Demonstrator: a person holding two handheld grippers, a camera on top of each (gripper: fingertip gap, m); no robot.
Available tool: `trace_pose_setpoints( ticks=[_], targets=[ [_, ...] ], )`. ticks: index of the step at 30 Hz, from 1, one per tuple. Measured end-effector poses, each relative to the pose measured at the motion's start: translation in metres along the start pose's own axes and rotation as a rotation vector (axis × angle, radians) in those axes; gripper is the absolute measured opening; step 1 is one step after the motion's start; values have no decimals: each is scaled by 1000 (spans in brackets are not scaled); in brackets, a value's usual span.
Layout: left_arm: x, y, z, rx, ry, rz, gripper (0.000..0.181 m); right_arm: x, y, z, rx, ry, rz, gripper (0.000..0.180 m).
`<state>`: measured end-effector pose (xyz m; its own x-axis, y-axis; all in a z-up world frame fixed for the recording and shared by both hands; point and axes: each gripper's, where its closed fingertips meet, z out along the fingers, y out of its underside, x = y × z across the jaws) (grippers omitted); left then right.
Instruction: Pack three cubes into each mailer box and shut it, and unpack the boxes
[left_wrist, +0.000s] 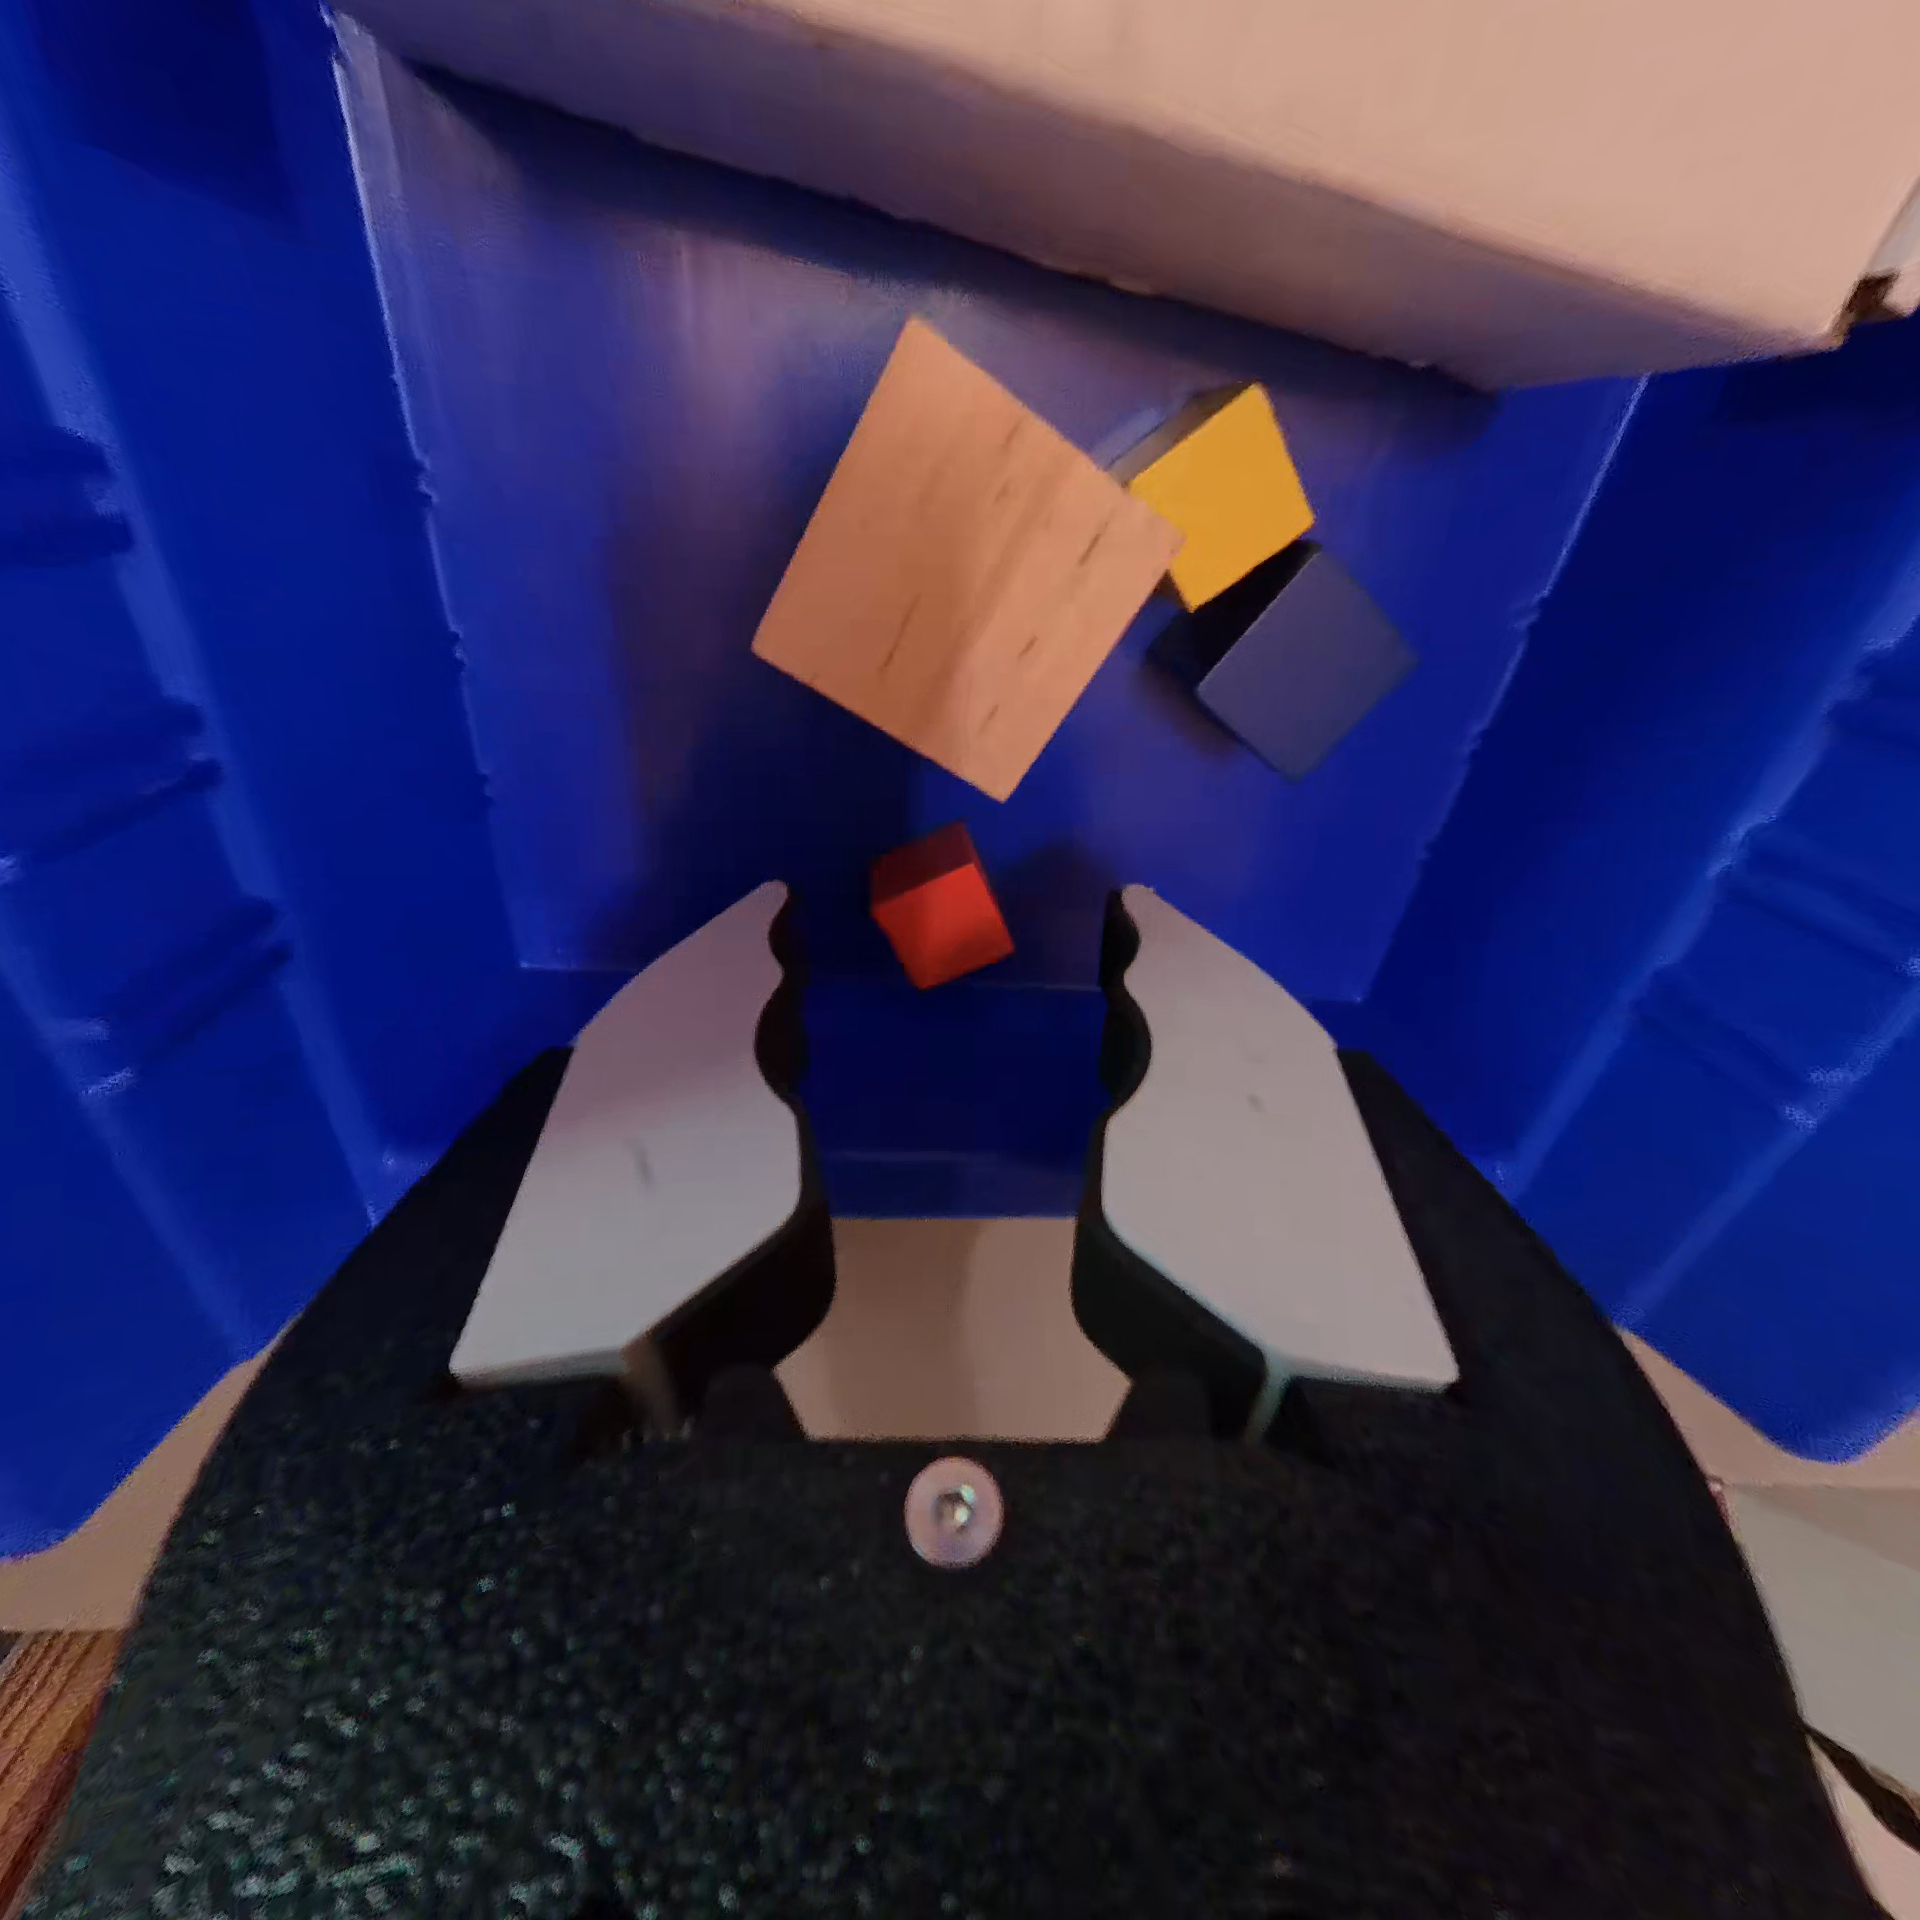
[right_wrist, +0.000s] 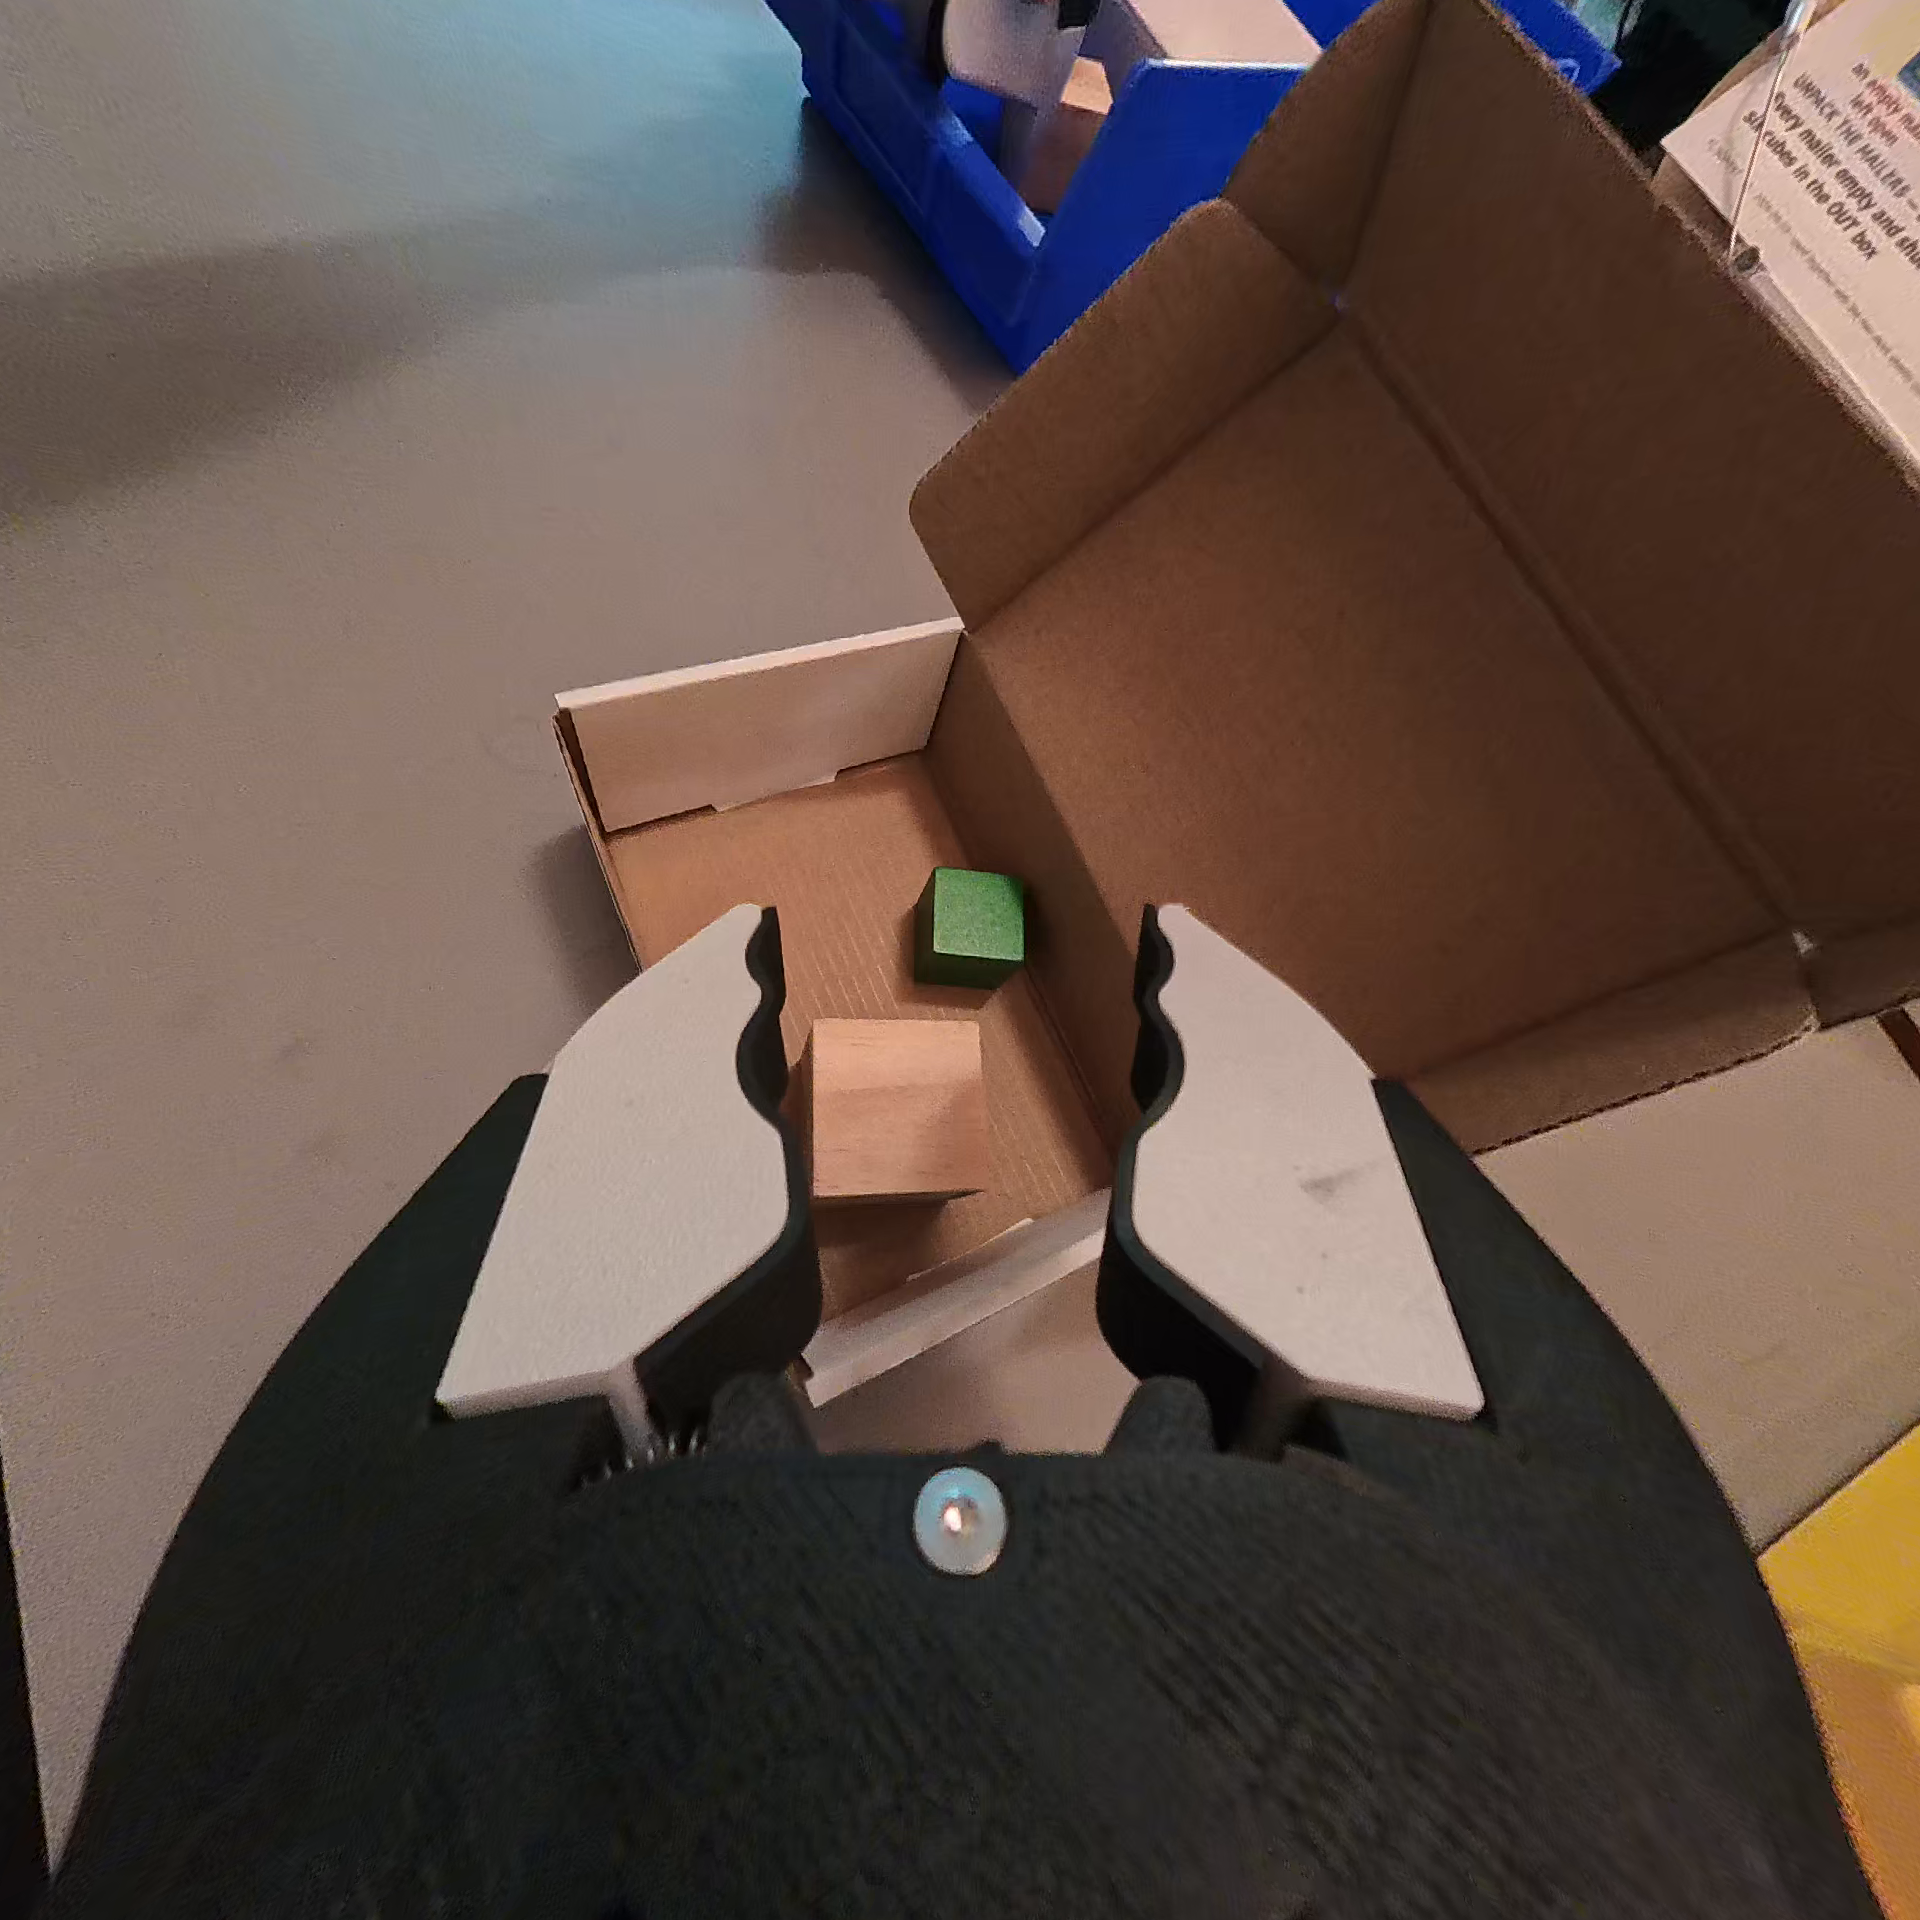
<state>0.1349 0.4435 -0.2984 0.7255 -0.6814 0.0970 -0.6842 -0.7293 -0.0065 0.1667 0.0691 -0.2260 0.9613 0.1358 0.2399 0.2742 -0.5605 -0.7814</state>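
Note:
In the left wrist view my left gripper (left_wrist: 951, 904) is open and empty inside a blue bin (left_wrist: 644, 520). On the bin floor lie a large plain wooden cube (left_wrist: 956, 561), a yellow cube (left_wrist: 1226, 499), a dark blue cube (left_wrist: 1299, 665) and a small red cube (left_wrist: 940, 909), which sits just beyond the fingertips. In the right wrist view my right gripper (right_wrist: 956, 925) is open and empty above an open cardboard mailer box (right_wrist: 1351, 644). In the box lie a small green cube (right_wrist: 971, 940) and a plain wooden cube (right_wrist: 894, 1101), which sits between the fingers from this view.
A pale cardboard panel (left_wrist: 1247, 156) overhangs the bin's far side. In the right wrist view the blue bin (right_wrist: 997, 208) stands beyond the mailer on a grey table (right_wrist: 312, 623). A printed sheet (right_wrist: 1829, 187) stands at the far right and a yellow object (right_wrist: 1860, 1621) lies at the right edge. The tips of one gripper are about 40 cm away from the tips of the other.

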Motion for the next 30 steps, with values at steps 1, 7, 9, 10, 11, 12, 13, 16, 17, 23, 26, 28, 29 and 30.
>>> trace_pose_setpoints(
  ticks=[1, 7, 9, 10, 11, 12, 13, 16, 17, 23, 26, 28, 29, 30],
  targets=[
    [-1, -1, 0, 6, -9, -5, 51, 0, 1, 0, -1, -3, 6, 65],
    [-6, 6, 0, -46, -53, -5, 40, 1, 3, -1, -2, -4, 8, 66],
    [-11, 5, 1, -45, -73, -15, 40, 1, 1, -1, 2, -4, 6, 66],
    [-14, 4, 1, -43, -91, -15, 40, 1, 1, -1, 2, -5, 3, 66],
    [-15, 3, 1, -42, -101, -13, 39, 0, 1, -1, 1, -5, -3, 66],
    [-13, 2, 2, -39, -99, -13, 36, 0, 0, -1, -2, -3, -11, 66],
    [-11, 1, 1, -26, -86, -14, 27, -1, 0, -1, -6, -1, -20, 66],
    [-4, -2, 0, 7, -40, -2, 23, -2, -1, 0, -13, -2, -45, 67],
    [-4, -2, -1, 14, -35, 16, 23, -2, -1, 1, -12, 0, -50, 67],
    [7, -13, -22, 187, 101, 172, 22, -5, -4, -1, 3, 4, -60, 66],
    [18, -18, -55, 339, 211, 276, 21, -2, -12, -6, 47, 15, -40, 66],
    [40, -12, -90, 469, 379, 359, 21, -3, -21, -11, 105, -1, -3, 67],
    [55, -3, -110, 542, 494, 408, 21, -5, -27, -13, 149, -25, 32, 67],
    [71, 11, -130, 608, 622, 468, 21, -8, -35, -16, 201, -65, 81, 67]
  ],
)
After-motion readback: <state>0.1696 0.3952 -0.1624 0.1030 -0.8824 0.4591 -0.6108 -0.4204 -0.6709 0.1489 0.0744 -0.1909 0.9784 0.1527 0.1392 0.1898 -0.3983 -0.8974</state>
